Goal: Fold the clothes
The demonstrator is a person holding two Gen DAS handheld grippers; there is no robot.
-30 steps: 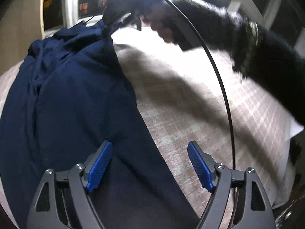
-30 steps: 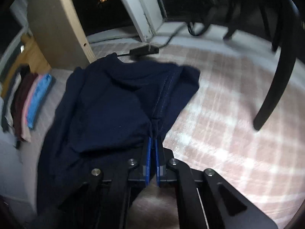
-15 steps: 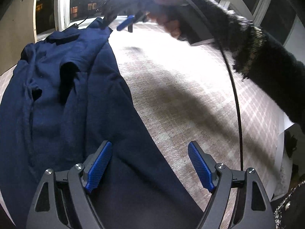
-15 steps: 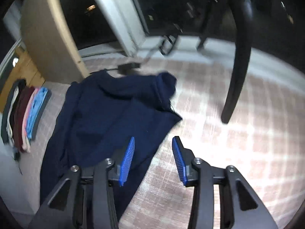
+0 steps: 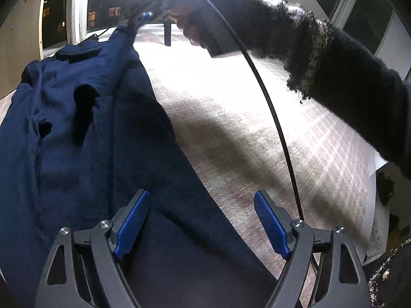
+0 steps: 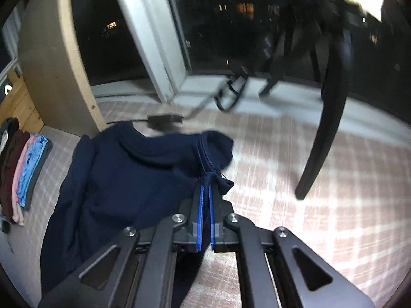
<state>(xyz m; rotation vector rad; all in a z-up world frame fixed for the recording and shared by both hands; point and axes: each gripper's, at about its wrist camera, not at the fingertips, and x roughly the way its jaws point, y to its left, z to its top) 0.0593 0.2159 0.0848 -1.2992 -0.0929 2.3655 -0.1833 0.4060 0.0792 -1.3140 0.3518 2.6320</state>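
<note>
- Clothing first: one navy garment [image 6: 123,179] lies rumpled on a pale checked carpet [image 6: 321,205], with one seamed edge lifted off the floor.
- Right hand-held gripper [image 6: 205,192]: its two blue pads are pressed together on that seamed edge, a small bunch of cloth showing just past the tips. The jaws have just been closing, with the cloth between them.
- Left hand-held gripper [image 5: 200,220]: jaws wide apart, nothing between the pads; it hangs over the near part of the garment [image 5: 77,141], one pad above the cloth and one above the carpet [image 5: 231,97]. Whether it touches the cloth I cannot tell.
- One fuzzy dark sleeve [image 5: 321,59] reaches across the left view to the raised edge.
- One stack of folded clothes [image 6: 20,169] sits well apart at the left.
- One dark chair [image 6: 326,118] stands on the carpet by the window.
</note>
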